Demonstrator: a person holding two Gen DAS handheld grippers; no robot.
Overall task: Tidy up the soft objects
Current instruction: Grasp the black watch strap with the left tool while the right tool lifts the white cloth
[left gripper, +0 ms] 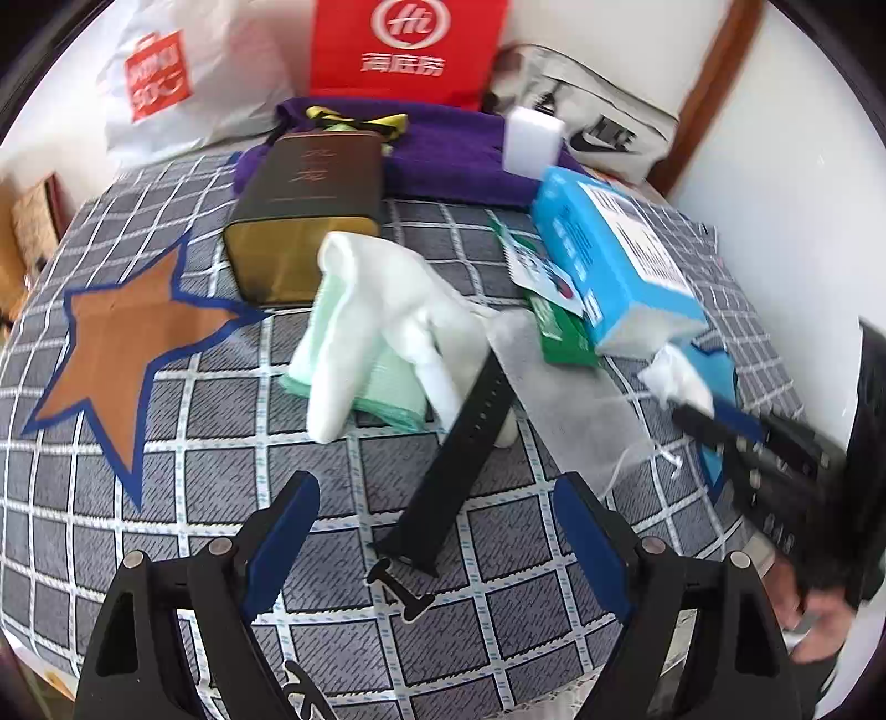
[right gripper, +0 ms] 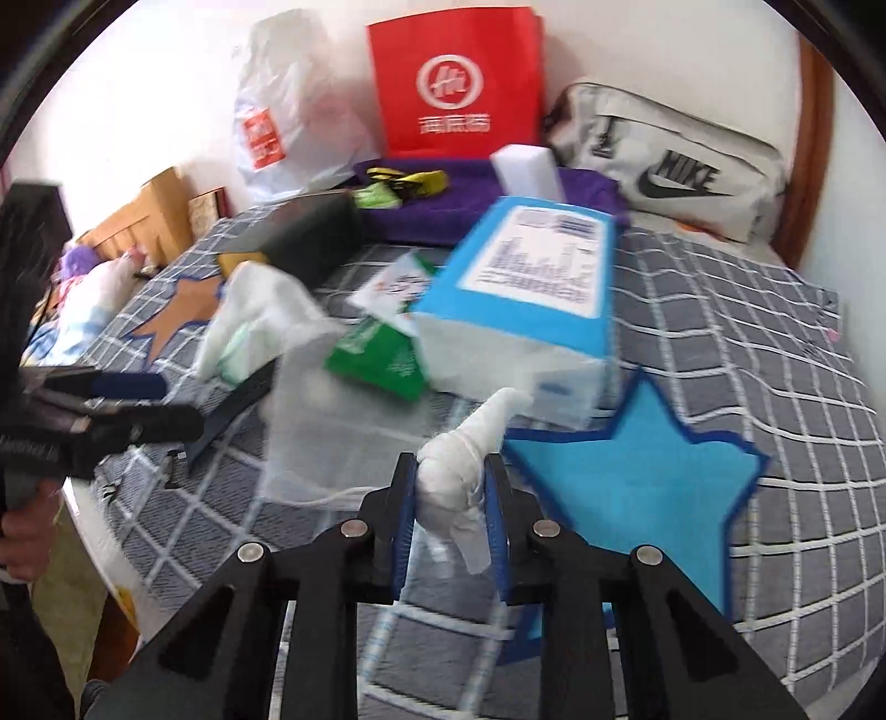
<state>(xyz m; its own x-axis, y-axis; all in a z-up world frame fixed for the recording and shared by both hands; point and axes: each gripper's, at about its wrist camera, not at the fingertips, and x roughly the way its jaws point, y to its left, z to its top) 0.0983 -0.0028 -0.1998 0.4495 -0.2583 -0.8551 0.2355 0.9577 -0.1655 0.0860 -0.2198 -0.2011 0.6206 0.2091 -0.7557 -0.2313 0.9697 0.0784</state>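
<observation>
My right gripper (right gripper: 449, 471) is shut on a small white cloth wad (right gripper: 462, 471), held above the bed beside the blue star patch (right gripper: 637, 498); the wad also shows in the left wrist view (left gripper: 678, 379). My left gripper (left gripper: 437, 493) is open and empty above the grid-pattern bedsheet (left gripper: 194, 421), with a black watch strap (left gripper: 457, 459) lying between its fingers. A white and mint green towel (left gripper: 382, 327) lies crumpled ahead of it. A sheer white mesh bag (left gripper: 559, 399) lies right of the strap.
A blue tissue box (left gripper: 614, 260), a green packet (left gripper: 559, 332), a dark gold tin (left gripper: 304, 216), a purple towel (left gripper: 443, 155) and a white sponge block (left gripper: 531, 138) lie further back. A red bag (left gripper: 407, 50), a white plastic bag (left gripper: 183, 77) and a grey Nike bag (right gripper: 675, 160) stand by the wall.
</observation>
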